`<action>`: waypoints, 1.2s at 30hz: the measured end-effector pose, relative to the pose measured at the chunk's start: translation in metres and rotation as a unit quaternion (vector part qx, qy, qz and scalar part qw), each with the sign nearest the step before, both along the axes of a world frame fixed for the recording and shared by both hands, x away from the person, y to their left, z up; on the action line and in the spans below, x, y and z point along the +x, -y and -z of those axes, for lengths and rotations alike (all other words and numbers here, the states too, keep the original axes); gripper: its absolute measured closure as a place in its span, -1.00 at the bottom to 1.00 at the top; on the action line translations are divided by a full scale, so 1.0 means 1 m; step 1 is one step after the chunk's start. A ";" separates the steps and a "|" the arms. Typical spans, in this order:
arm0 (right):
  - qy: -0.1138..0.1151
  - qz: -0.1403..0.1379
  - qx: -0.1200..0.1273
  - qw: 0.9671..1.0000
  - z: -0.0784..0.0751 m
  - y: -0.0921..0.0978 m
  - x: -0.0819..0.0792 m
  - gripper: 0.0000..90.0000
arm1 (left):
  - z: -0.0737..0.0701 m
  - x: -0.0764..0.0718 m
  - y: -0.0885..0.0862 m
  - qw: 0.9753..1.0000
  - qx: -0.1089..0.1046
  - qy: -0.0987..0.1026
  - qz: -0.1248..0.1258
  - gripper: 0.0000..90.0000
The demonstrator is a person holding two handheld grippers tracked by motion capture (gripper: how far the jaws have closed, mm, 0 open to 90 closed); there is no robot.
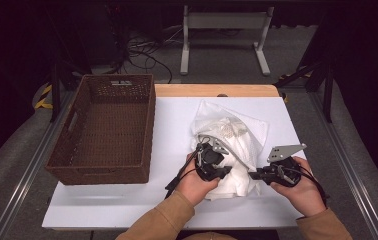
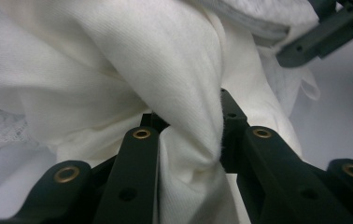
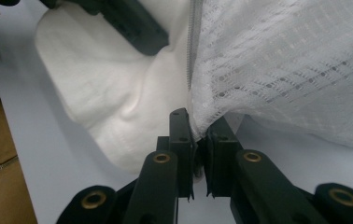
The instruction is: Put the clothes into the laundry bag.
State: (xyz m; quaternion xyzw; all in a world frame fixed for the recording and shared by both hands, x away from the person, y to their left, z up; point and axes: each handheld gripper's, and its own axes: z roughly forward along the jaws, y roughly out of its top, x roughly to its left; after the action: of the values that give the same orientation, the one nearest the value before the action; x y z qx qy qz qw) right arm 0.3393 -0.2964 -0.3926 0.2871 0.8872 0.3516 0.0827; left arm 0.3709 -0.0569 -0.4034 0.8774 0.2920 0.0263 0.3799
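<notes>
Cloth: white garment (image 1: 229, 150), crumpled in a heap on the white table (image 1: 122, 200), to the right of the basket and well apart from it; its near end lies between the person's two hands.
Cloth make-up: plain woven fabric (image 2: 132, 70) in the left gripper view; an openwork, lace-like panel (image 3: 286, 65) with a zip-like edge beside it in the right gripper view.
Left gripper: left gripper (image 1: 212, 165) sits on the near left part of the garment, on the side facing the basket; in its own view the jaws are partly closed with a thick fold of the plain fabric bunched and pinched between them (image 2: 191, 140).
Right gripper: right gripper (image 1: 257, 175) is at the garment's near right edge, the side away from the basket; its jaws are drawn almost together and pinch the thin lower edge of the lace panel (image 3: 199, 140).
Hands: left hand (image 1: 194, 185) and right hand (image 1: 299, 185) each wrap a gripper body, both in tan sleeves, both on the near side of the garment.
Basket: brown wicker basket (image 1: 104, 127) stands upright on the table's left part, left of the garment, nothing visible inside it.
Table: white top with a wooden strip along its far edge, beyond both basket and garment.
</notes>
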 end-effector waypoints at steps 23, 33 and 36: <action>-0.021 -0.060 -0.036 0.997 0.000 -0.001 -0.022 0.88 | -0.002 0.040 0.006 0.995 -0.038 0.016 -0.091 0.66; -0.027 -0.046 -0.039 0.998 0.000 0.010 -0.022 0.88 | -0.003 0.042 0.008 0.996 -0.034 0.013 -0.085 0.62; -0.028 -0.028 -0.042 0.998 0.002 0.016 -0.020 0.88 | -0.004 0.038 0.007 0.998 -0.028 -0.001 -0.064 0.52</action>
State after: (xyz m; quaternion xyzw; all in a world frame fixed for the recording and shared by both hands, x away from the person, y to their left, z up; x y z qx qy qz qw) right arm 0.3194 -0.3124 -0.3944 0.2679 0.9109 0.3081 0.0595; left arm 0.4086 -0.0638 -0.3996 0.8462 0.3481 0.0417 0.4014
